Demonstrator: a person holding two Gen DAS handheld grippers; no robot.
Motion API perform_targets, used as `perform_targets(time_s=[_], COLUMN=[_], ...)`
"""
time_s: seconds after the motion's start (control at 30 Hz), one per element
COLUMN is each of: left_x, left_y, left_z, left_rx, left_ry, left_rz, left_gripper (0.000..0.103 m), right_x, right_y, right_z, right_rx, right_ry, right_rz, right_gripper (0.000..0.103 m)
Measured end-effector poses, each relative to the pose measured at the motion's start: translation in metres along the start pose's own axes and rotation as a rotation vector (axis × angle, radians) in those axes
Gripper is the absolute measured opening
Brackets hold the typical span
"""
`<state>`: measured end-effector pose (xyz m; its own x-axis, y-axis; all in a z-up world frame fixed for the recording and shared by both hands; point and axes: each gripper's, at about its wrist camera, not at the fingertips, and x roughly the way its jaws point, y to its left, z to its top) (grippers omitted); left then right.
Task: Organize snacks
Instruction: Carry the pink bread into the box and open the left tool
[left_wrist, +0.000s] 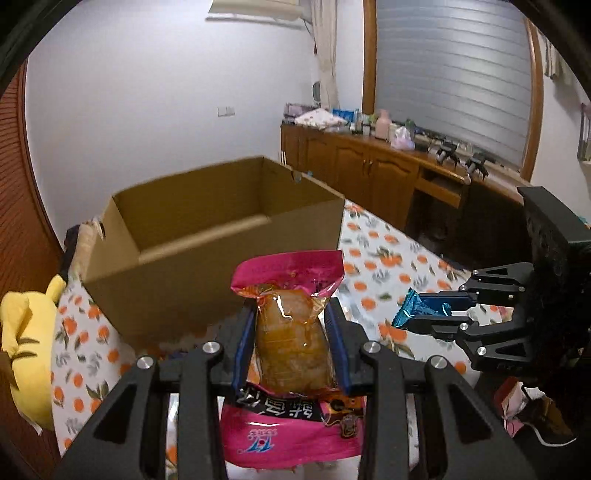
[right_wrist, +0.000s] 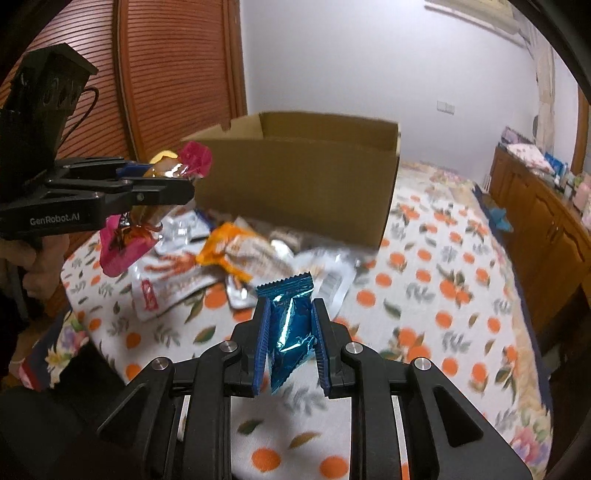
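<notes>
My left gripper (left_wrist: 291, 314) is shut on a pink snack packet (left_wrist: 291, 332) with an orange-brown filling, held in the air in front of the open cardboard box (left_wrist: 207, 266). My right gripper (right_wrist: 290, 306) is shut on a small blue foil packet (right_wrist: 290, 325), held above the orange-print cloth. In the left wrist view the right gripper (left_wrist: 413, 314) is at the right, holding the blue packet (left_wrist: 415, 308). In the right wrist view the left gripper (right_wrist: 184, 184) is at the left with the pink packet (right_wrist: 123, 251), near the box (right_wrist: 295, 184).
Several loose snack packets (right_wrist: 229, 254) lie on the orange-print tablecloth (right_wrist: 443, 295) in front of the box. A yellow plush toy (left_wrist: 26, 343) sits at the left. A wooden cabinet (left_wrist: 369, 173) with clutter stands by the far wall.
</notes>
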<state>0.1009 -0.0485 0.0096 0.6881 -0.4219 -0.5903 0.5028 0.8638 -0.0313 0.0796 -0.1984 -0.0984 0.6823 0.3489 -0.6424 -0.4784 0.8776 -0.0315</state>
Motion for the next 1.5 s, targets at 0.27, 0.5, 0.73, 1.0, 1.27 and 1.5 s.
perform_targets(time_s=[0.27, 0.5, 0.73, 1.0, 1.27, 1.5], left_x=[0.01, 0.019, 0.046, 0.081, 0.104, 0.109], left_y=[0.036, 0.076, 0.112, 0.133, 0.143, 0.146], left_z=[0.035, 0.062, 0.081, 0.086, 0.08, 0.076], left_rx=[0.0, -0.016, -0.049, -0.068, -0.092, -0.099], left_ry=[-0.025, -0.042, -0.037, 0.007, 0.056, 0.075], left_rz=[0.057, 0.105, 0.152, 0.171, 0.152, 0.155], left_gripper=[0.034, 0.035, 0.035, 0.035, 0.038, 0.042], right_x=[0.01, 0.023, 0.057, 0.103, 0.135, 0.147], right_y=[-0.01, -0.025, -0.039, -0.052, -0.051, -0.047], right_z=[0.056, 0.104, 0.143, 0.162, 0.169, 0.169], right_rx=[-0.056, -0.07, -0.07, -0.067, -0.063, -0.052], right_ry=[-0.072, -0.127, -0.14, -0.092, -0.04, -0.018], right_rz=[0.013, 0.033, 0.027, 0.021, 0.04, 0.056], right_gripper=[0.02, 0.021, 0.021, 0.021, 0.021, 0.027])
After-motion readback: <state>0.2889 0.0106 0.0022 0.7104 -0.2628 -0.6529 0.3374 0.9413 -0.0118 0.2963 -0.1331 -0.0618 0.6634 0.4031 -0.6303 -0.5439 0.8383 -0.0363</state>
